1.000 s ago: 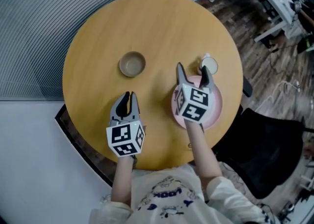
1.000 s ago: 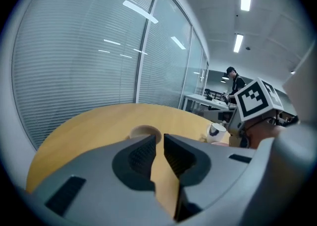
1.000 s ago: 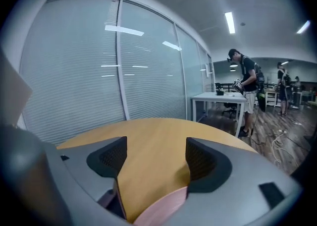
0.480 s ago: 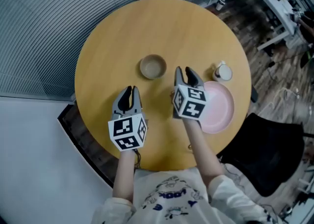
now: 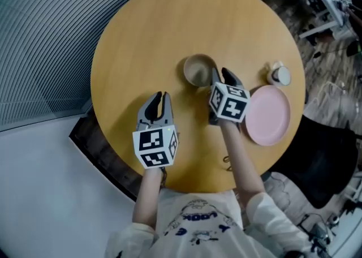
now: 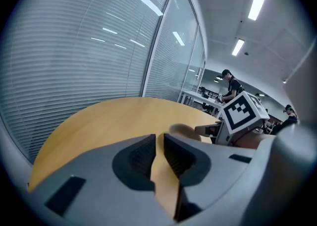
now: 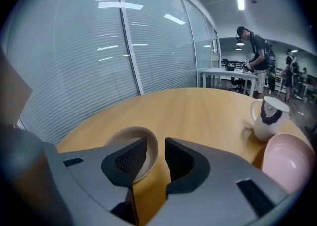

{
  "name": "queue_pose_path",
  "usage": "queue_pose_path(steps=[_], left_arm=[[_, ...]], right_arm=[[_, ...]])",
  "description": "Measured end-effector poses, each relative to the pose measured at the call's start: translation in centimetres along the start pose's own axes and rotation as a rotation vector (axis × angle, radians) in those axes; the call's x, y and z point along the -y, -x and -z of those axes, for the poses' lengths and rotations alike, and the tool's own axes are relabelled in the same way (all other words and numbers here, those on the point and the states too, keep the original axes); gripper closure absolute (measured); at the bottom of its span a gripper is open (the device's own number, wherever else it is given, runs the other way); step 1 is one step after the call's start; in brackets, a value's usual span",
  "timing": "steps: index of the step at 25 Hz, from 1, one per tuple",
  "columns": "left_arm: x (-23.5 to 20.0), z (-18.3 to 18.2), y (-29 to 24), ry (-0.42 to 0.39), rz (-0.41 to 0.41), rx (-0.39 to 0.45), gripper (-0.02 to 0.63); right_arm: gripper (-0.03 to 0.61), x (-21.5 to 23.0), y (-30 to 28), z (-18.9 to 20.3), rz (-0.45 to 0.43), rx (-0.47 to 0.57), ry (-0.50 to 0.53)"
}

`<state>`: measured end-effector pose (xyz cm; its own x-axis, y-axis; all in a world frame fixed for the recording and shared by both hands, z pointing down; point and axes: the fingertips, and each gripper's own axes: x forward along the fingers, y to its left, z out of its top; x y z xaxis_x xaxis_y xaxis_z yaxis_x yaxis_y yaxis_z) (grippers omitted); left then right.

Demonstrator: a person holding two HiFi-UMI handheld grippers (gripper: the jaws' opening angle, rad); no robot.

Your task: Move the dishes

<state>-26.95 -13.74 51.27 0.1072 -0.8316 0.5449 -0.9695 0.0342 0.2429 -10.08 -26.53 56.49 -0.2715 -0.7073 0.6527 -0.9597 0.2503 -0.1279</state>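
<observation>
A round table [image 5: 141, 30] fills the middle of the head view. The bowl [image 5: 198, 70] sits just above centre. The pink plate [image 5: 270, 114] lies at centre right near the table's edge, and a mug [image 5: 279, 74] stands just above the plate, apart from it.

The right gripper [image 5: 223, 76] is just right of the bowl, its tips at the bowl's right rim. Its jaws have just been closing and now stand released, drawn to a thin slit. In the right gripper view one jaw overlaps the bowl, and bare wood shows between the rim and the other jaw, so nothing is clamped.

The left gripper [image 5: 159, 99] hangs over bare wood at lower left of centre, apart from the dishes. Its jaws are likewise nearly together, grasping nothing.
</observation>
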Motion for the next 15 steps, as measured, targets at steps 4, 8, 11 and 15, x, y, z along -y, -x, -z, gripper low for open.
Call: queue_pose_path(steps=[4, 8, 11, 15], left_arm=[[-0.6, 1.3, -1.6, -0.008, 0.026, -0.036, 0.566], [-1.4, 2.1, -2.4, -0.011, 0.05, -0.062, 0.566], [-1.8, 2.5, -2.4, -0.012, 0.056, -0.069, 0.566], [-1.0, 1.5, -2.8, -0.027, 0.071, -0.072, 0.566]], right_arm=[[0.477, -0.3, -1.6, 1.7, 0.016, -0.053, -0.034], [0.531, -0.2, -2.8, 2.7, 0.063, -0.066, -0.021], [0.548, -0.6, -2.8, 2.9, 0.056, -0.061, -0.054], [0.56, -0.4, -2.0, 1.6, 0.018, -0.03, -0.127]])
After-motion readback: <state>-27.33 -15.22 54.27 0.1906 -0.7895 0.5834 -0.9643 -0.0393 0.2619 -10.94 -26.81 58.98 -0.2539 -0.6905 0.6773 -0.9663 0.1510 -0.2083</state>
